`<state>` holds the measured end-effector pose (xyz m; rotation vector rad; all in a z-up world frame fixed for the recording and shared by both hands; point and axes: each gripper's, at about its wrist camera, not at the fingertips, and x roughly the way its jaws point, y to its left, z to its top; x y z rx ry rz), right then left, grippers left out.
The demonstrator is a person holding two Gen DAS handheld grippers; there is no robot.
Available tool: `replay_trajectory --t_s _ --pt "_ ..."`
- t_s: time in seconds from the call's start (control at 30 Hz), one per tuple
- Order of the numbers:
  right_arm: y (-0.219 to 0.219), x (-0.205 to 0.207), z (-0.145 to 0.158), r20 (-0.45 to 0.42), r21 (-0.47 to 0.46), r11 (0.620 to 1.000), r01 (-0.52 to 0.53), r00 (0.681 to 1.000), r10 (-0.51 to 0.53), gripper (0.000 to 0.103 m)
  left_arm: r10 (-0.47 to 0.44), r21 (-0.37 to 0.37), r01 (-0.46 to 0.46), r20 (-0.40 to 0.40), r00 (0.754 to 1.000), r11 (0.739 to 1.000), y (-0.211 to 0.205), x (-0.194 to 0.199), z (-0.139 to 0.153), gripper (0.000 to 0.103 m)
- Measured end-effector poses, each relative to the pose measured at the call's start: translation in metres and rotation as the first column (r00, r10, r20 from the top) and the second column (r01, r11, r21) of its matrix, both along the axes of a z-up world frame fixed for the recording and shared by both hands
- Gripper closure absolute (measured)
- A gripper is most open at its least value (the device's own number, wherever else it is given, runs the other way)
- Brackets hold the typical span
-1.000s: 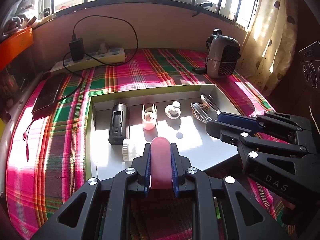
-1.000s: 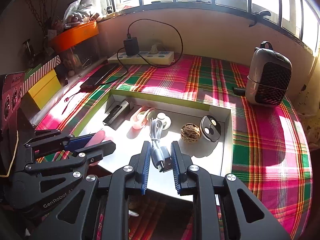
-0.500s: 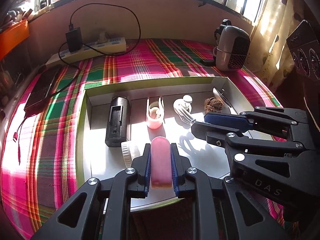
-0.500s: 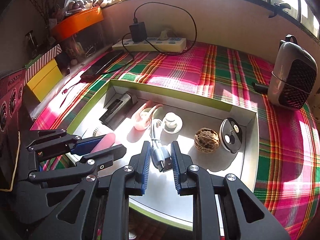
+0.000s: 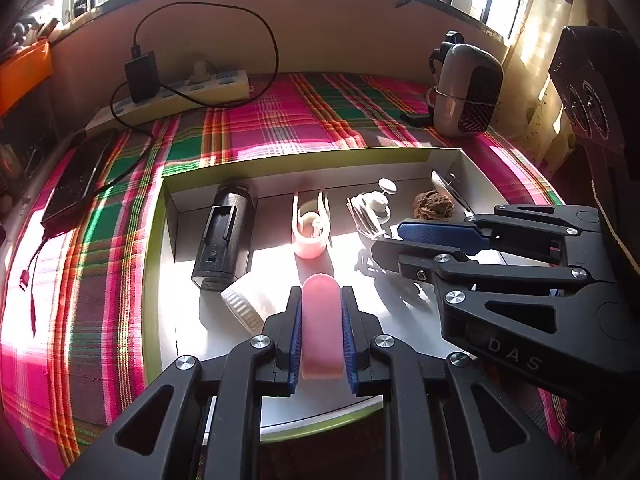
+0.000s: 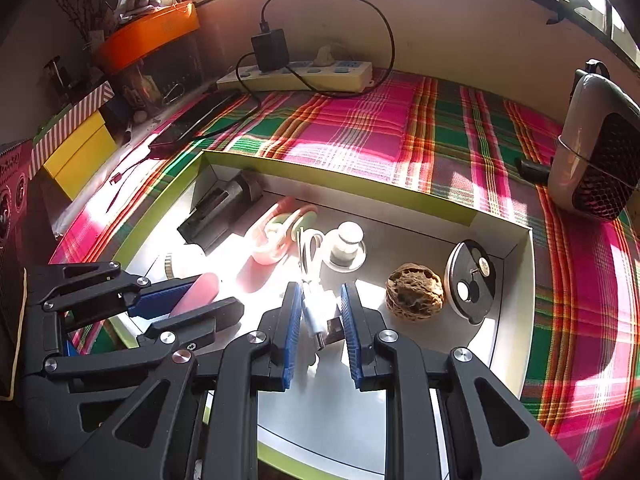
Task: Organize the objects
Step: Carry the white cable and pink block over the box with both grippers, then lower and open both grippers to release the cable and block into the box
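Left hand-held gripper (image 5: 321,340) is clamped on my pink bar (image 5: 321,332), held over the near part of the white tray (image 5: 168,264). Right hand-held gripper (image 6: 320,330) pinches a coiled white cable (image 6: 314,308) above the tray's middle. Along the tray's far side I see a black cylinder (image 5: 226,236), a pink clip (image 5: 311,228), a white knob (image 6: 345,246), a walnut (image 6: 414,292) and a round black disc (image 6: 472,280). Beneath lies the plaid-covered surface (image 6: 360,128), with a power strip (image 6: 296,76) far back and a small heater (image 6: 596,152) far right.

Both wrist views angled steeply down, close over the shallow box (image 5: 280,166), sharing its interior
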<state>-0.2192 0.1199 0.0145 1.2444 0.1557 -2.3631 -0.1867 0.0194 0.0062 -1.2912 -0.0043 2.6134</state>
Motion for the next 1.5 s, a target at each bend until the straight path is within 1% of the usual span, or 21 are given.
replay_trajectory --t_s 0.8,0.87,1.0,1.2,1.3,1.4,1.47,1.5 --pt "-0.001 -0.003 -0.003 -0.01 0.016 1.0 0.009 1.0 -0.009 0.081 0.0 -0.001 0.0 0.001 1.0 1.0 0.001 -0.001 0.0 0.085" --pt "-0.001 -0.003 -0.002 -0.013 0.018 1.0 0.015 1.0 -0.014 0.079 -0.001 -0.002 0.001 0.0 1.0 1.0 0.002 -0.002 0.0 0.085" --pt "0.0 -0.003 -0.002 -0.015 0.018 1.0 0.019 1.0 -0.018 0.078 -0.001 -0.003 0.001 0.0 1.0 1.0 0.002 -0.002 -0.001 0.085" --pt "0.002 -0.003 -0.001 -0.017 0.017 0.999 0.03 0.999 -0.03 0.074 0.001 -0.002 -0.001 0.0 1.0 1.0 0.002 -0.001 -0.001 0.083" --pt "0.003 -0.002 -0.001 -0.018 0.018 0.999 0.035 0.999 -0.035 0.073 0.004 -0.001 -0.004 0.002 1.0 1.0 0.002 -0.002 0.0 0.082" --pt "0.004 0.0 0.0 -0.023 0.018 0.999 0.04 0.999 -0.04 0.072 0.012 -0.005 -0.012 0.002 1.0 1.0 0.001 -0.002 0.0 0.075" --pt "0.007 0.001 0.002 -0.024 0.007 0.999 0.042 0.999 -0.042 0.068 0.016 -0.003 -0.016 0.001 1.0 1.0 0.0 0.0 0.0 0.07" --pt "0.007 0.002 0.004 -0.025 0.001 0.999 0.044 0.999 -0.044 0.066 0.017 -0.001 -0.017 0.001 1.0 1.0 0.0 0.0 0.0 0.069"
